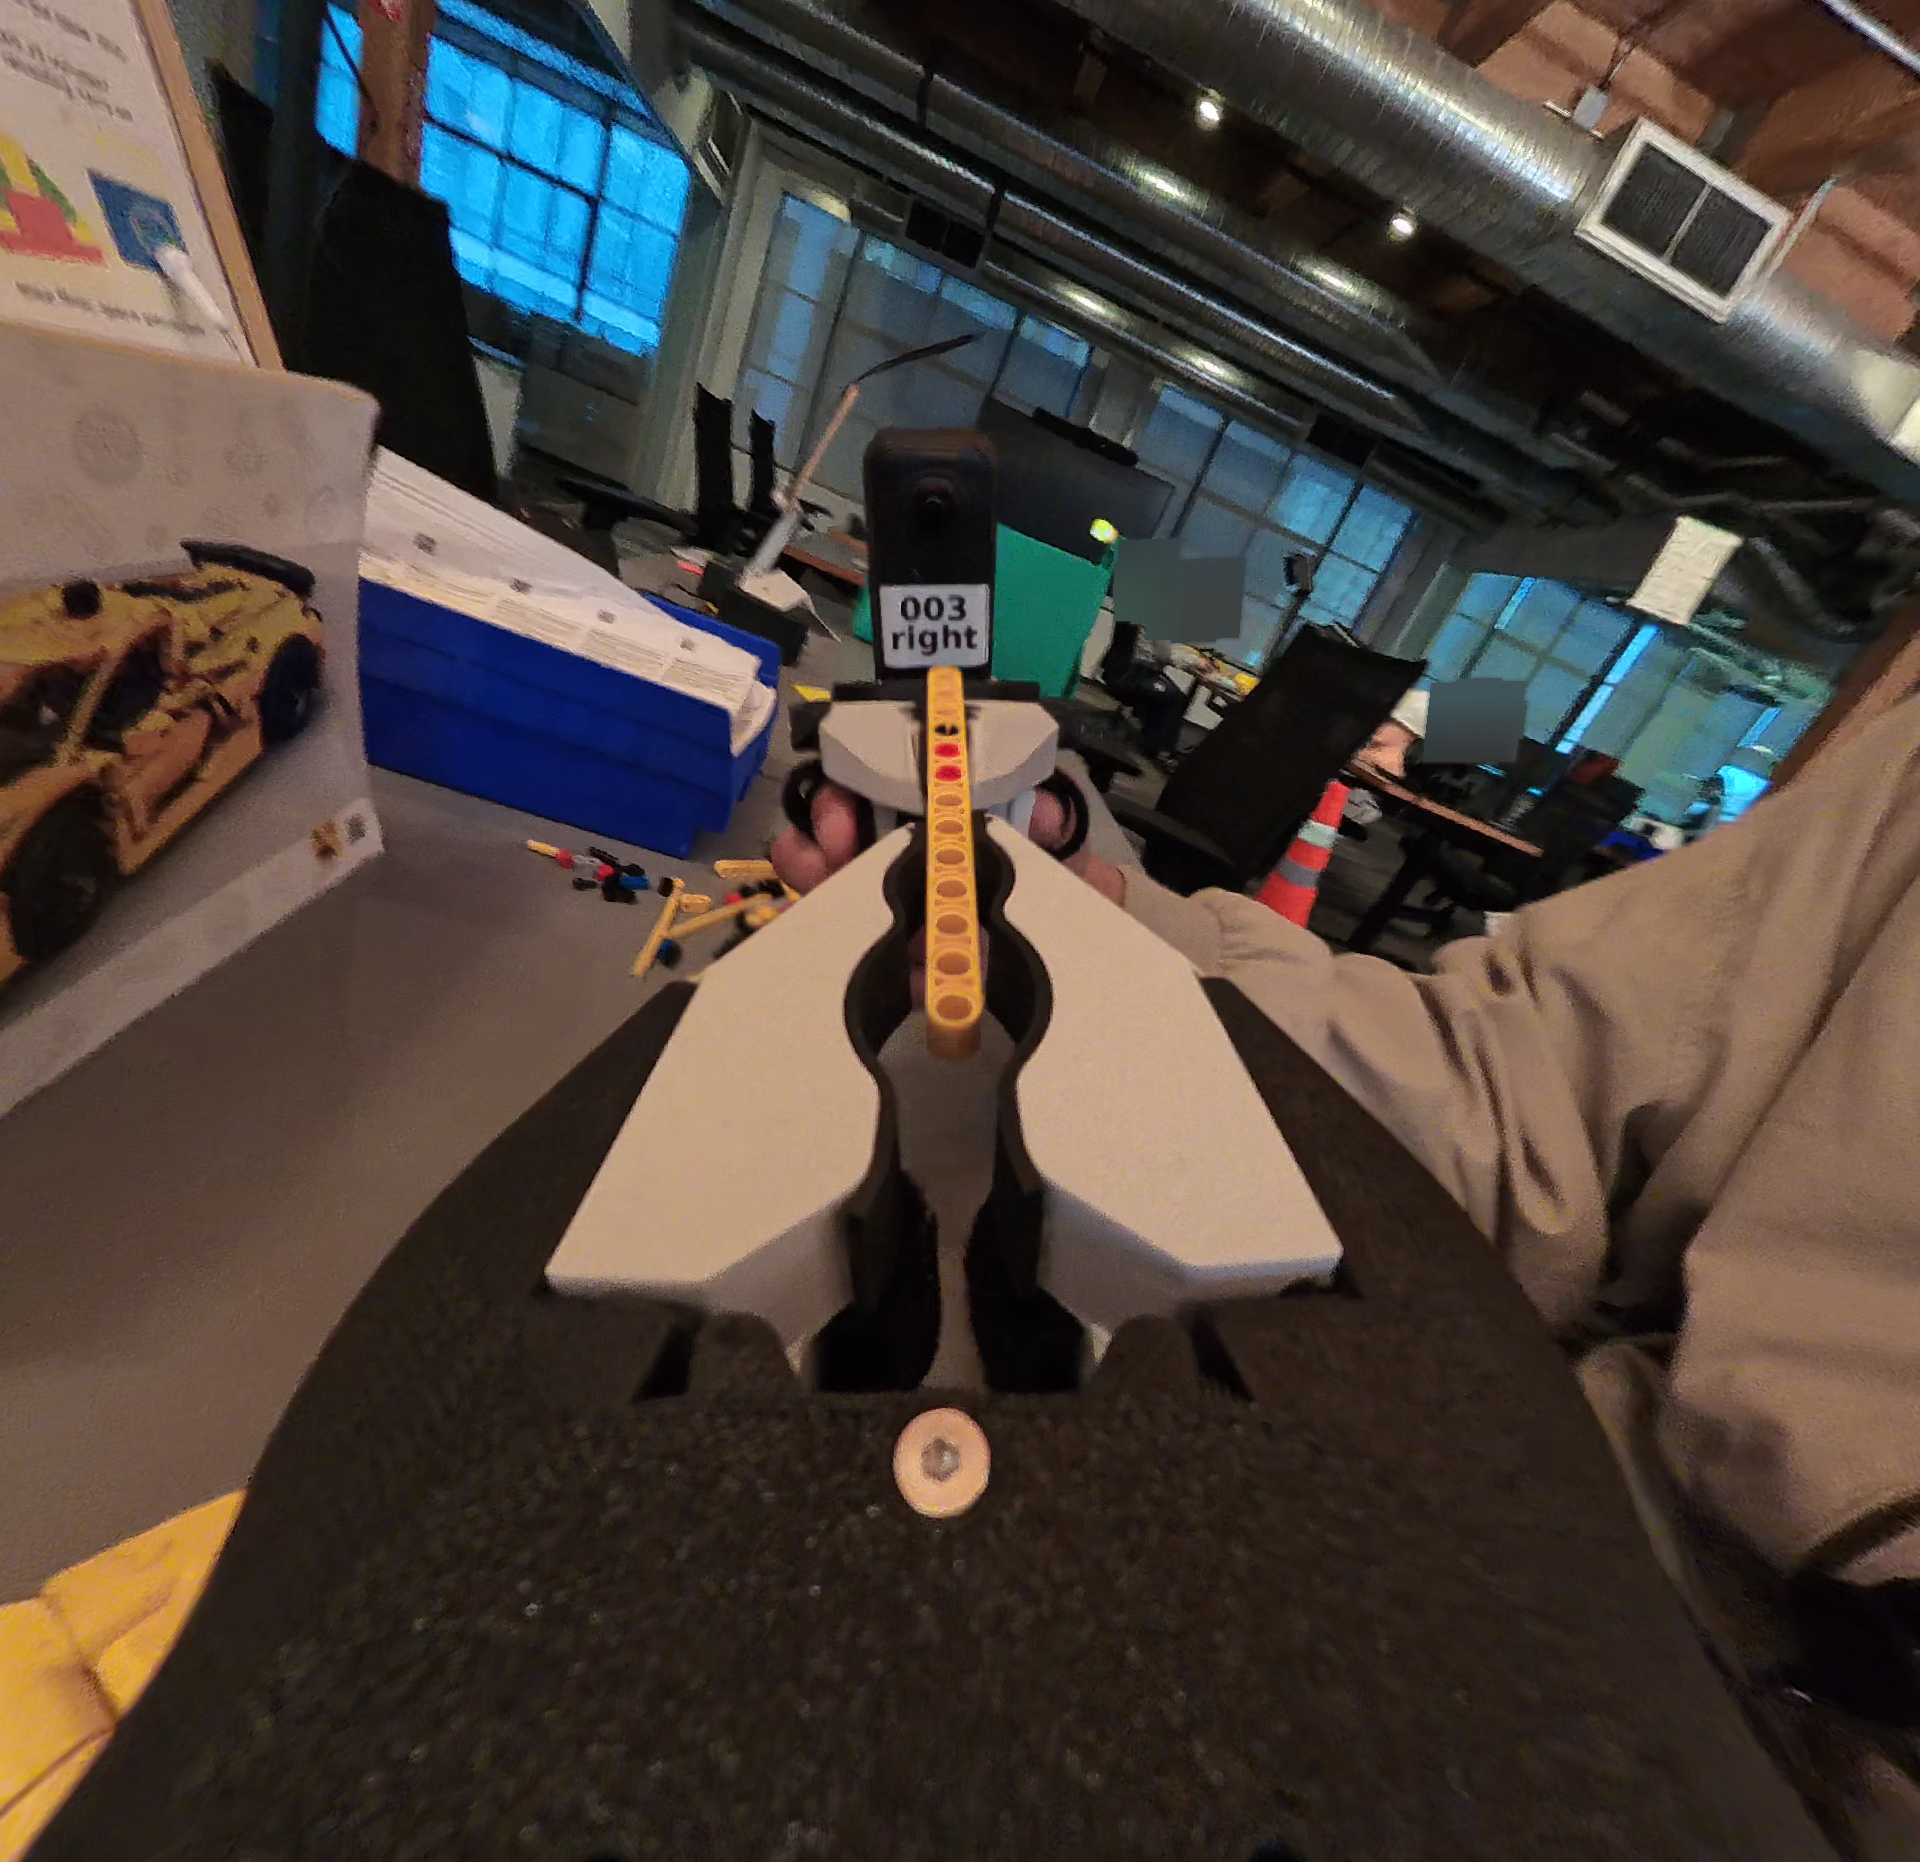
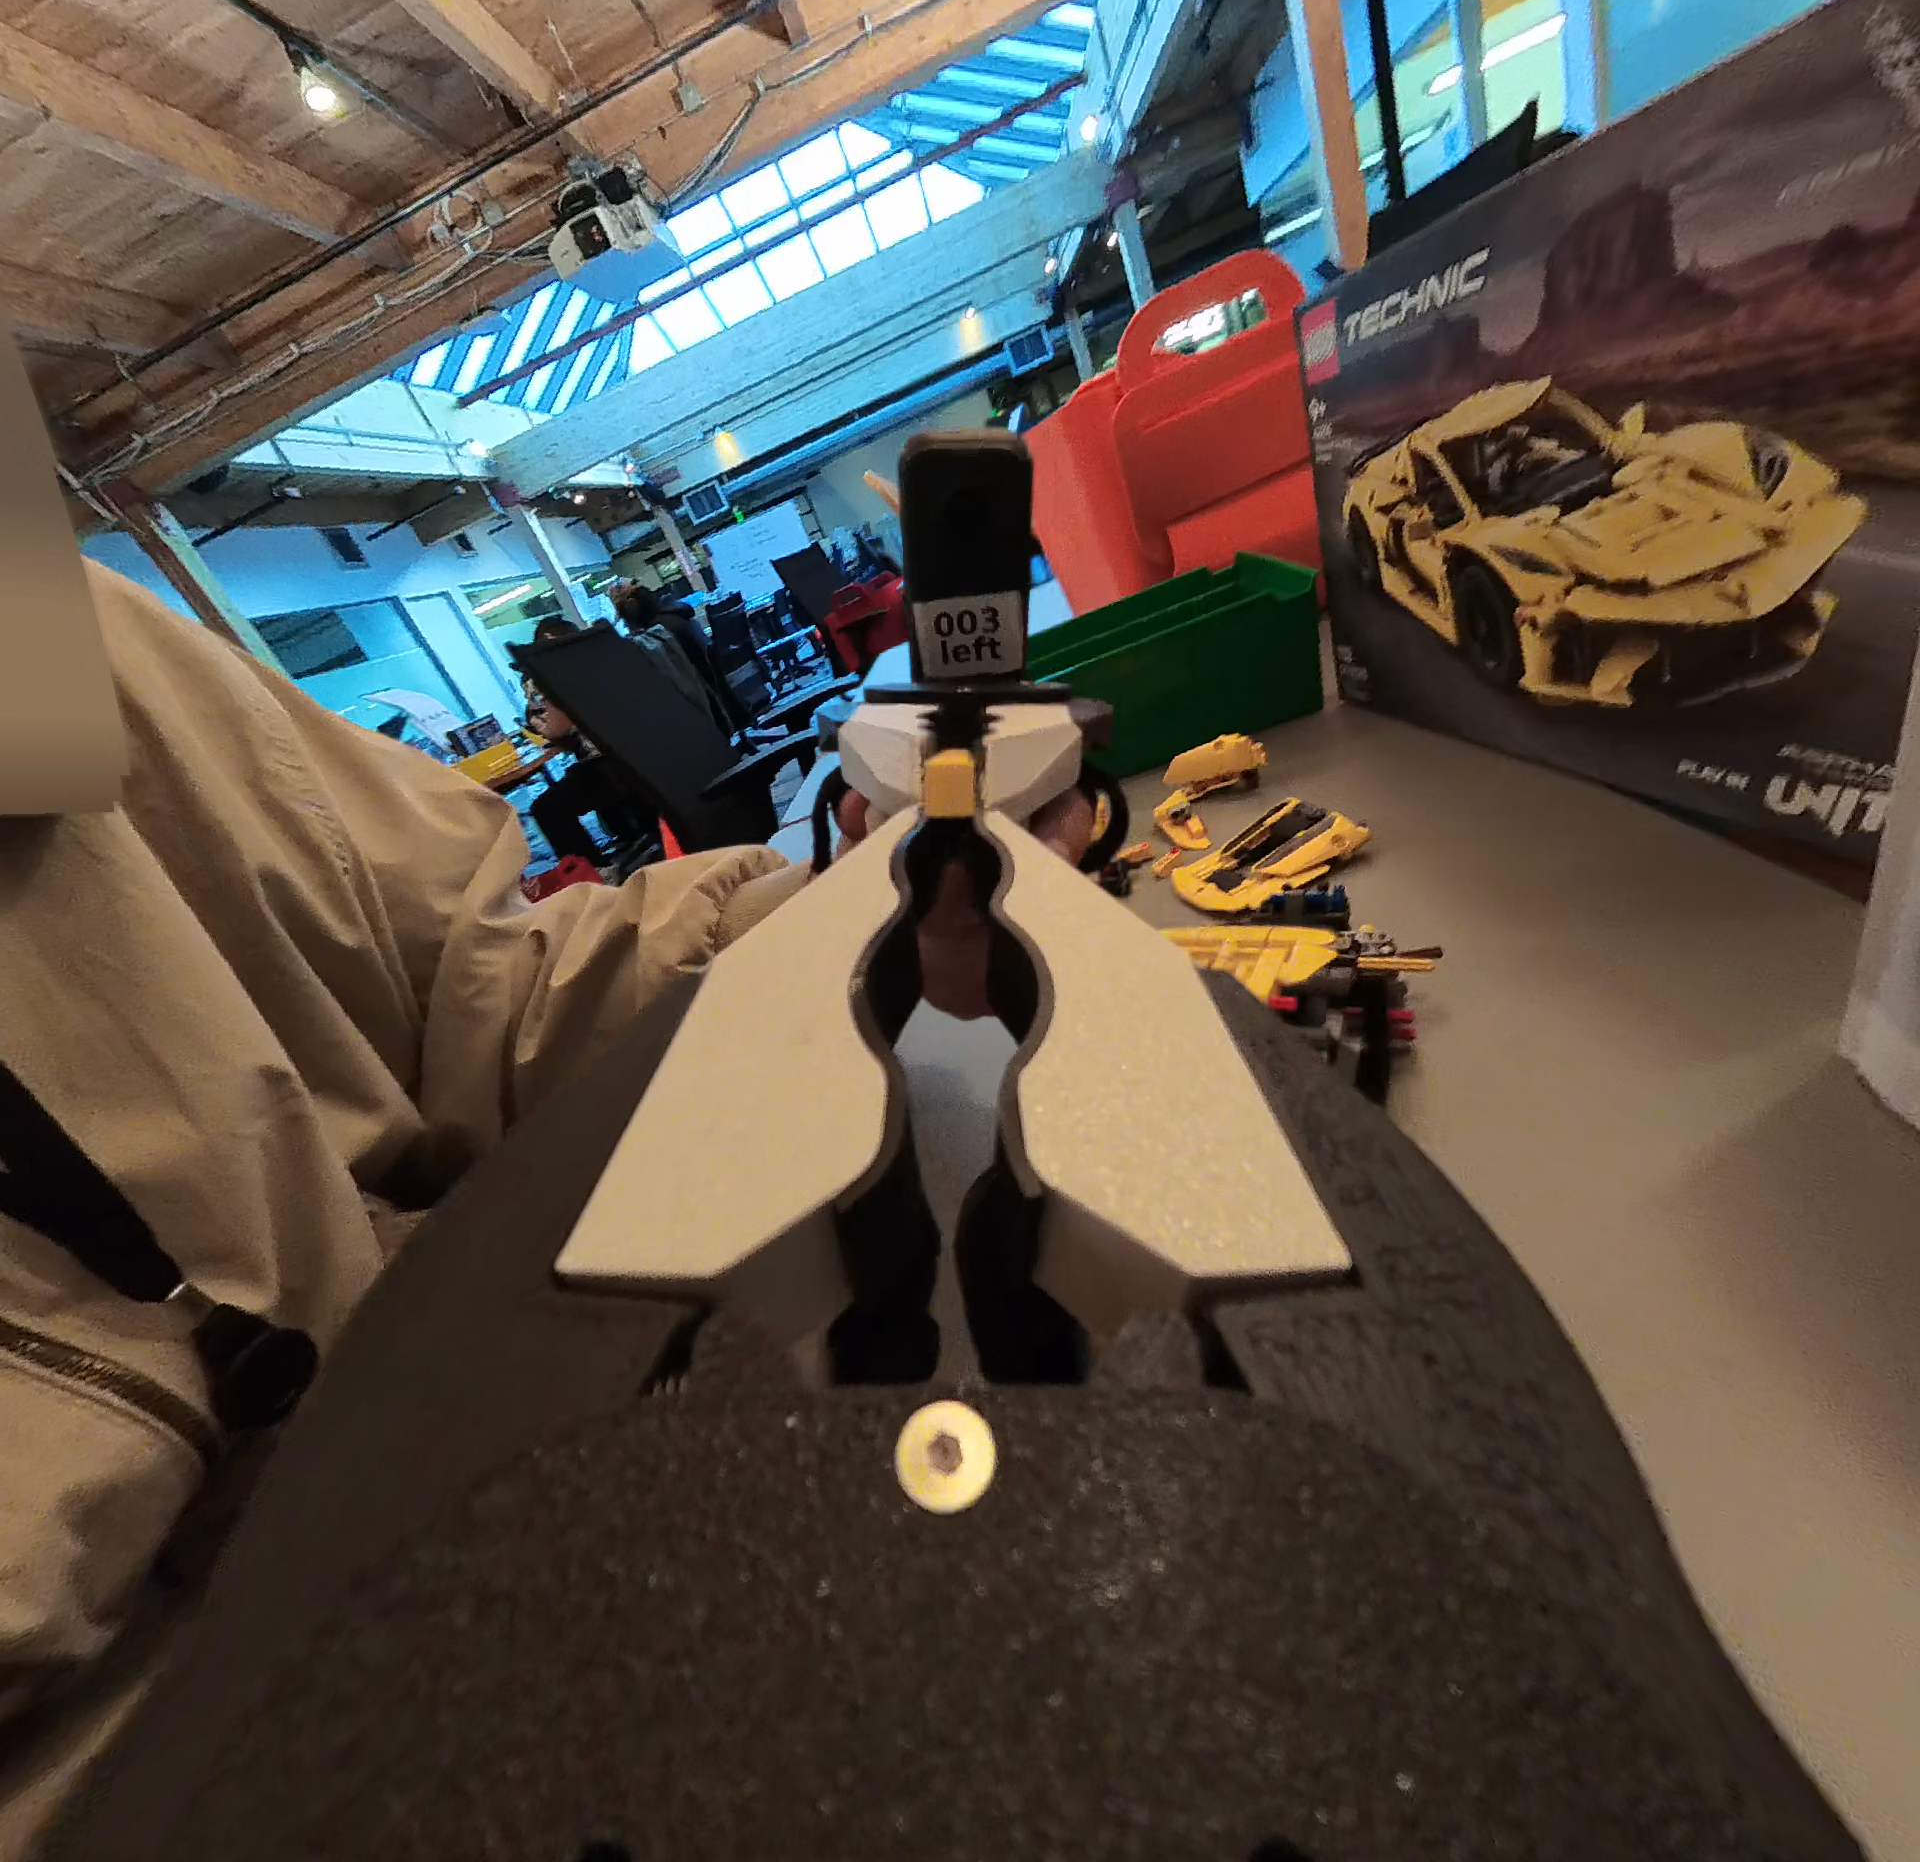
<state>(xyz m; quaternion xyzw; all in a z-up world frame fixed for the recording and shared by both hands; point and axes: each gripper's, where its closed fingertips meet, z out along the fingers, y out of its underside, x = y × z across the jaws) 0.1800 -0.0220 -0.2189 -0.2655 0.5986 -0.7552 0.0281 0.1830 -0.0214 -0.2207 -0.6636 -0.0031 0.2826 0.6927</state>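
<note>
My left gripper (image 1: 951,841) is shut on a yellow beam with holes (image 1: 951,877). The beam points forward and up toward the right gripper (image 1: 940,773), which faces me. Red and black pins (image 1: 945,763) sit in the beam's far holes. In the right wrist view my right gripper (image 2: 948,820) has its fingers closed together at the tips. The beam's end (image 2: 948,782) shows end-on just beyond them, in front of the left gripper (image 2: 961,763). Something small and dark sits at the right fingertips; I cannot tell whether they pinch it.
On the grey table (image 1: 312,1085) lie loose small pieces (image 1: 665,898), a blue bin (image 1: 561,711) and a box picturing a yellow car (image 1: 156,721). The right wrist view shows that box (image 2: 1621,565), a green bin (image 2: 1184,659), yellow body panels (image 2: 1268,846) and a partial assembly (image 2: 1340,981). My left and right fingertips are right by each other.
</note>
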